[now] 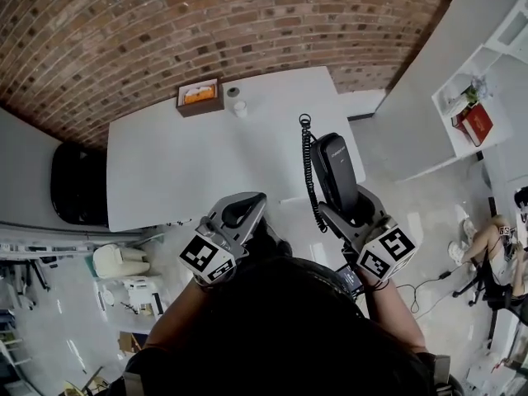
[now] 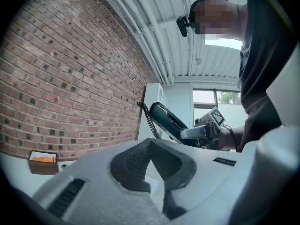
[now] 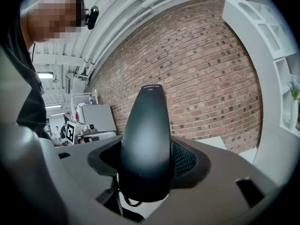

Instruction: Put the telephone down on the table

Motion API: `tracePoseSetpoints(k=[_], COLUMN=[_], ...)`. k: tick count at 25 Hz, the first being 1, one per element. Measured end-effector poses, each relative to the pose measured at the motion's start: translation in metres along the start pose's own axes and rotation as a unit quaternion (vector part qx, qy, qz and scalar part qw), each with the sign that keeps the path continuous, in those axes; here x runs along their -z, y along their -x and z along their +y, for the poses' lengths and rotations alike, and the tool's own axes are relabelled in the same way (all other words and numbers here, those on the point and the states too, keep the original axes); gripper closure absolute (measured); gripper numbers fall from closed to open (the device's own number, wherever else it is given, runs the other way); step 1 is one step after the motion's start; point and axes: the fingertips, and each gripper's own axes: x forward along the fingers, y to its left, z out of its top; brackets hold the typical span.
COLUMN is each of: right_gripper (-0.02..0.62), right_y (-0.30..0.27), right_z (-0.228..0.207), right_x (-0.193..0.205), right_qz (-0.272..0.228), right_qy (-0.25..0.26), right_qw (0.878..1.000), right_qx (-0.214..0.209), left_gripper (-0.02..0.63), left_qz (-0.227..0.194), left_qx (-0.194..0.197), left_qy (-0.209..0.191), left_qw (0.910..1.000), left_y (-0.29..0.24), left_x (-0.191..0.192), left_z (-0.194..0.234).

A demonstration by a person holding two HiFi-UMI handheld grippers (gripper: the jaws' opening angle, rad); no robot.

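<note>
Two grippers are held at the near edge of the table (image 1: 181,172). The telephone (image 1: 334,167) is pinched between the jaws of the right gripper (image 1: 350,210) and held in the air over the near right corner, with its coiled cord (image 1: 308,172) alongside. The jaws of the left gripper (image 1: 244,211) are pressed together, with nothing between them.

Grey left gripper (image 1: 245,208), probably black top (image 1: 161,366)

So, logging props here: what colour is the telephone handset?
The telephone handset is black, clearest in the head view.
</note>
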Motion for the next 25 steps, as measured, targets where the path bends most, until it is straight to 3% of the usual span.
tracePoseSetpoints(k=[18, 25], right_gripper=[0.319, 0.319], right_y=[-0.058, -0.083], right_z=[-0.059, -0.061], right_x=[-0.037, -0.034], right_qz=[-0.028, -0.036], right_qy=[-0.022, -0.044], right_qw=[0.992, 0.988], right_qx=[0.124, 0.144], left_gripper=[0.598, 0.598], left_qz=[0.003, 0.007], left_qx=[0.136, 0.158], left_qy=[-0.006, -0.001], left_qw=[0.9906, 0.9874], left_y=[-0.082, -0.089], left_x=[-0.022, -0.019], left_z=[0.089, 0.121])
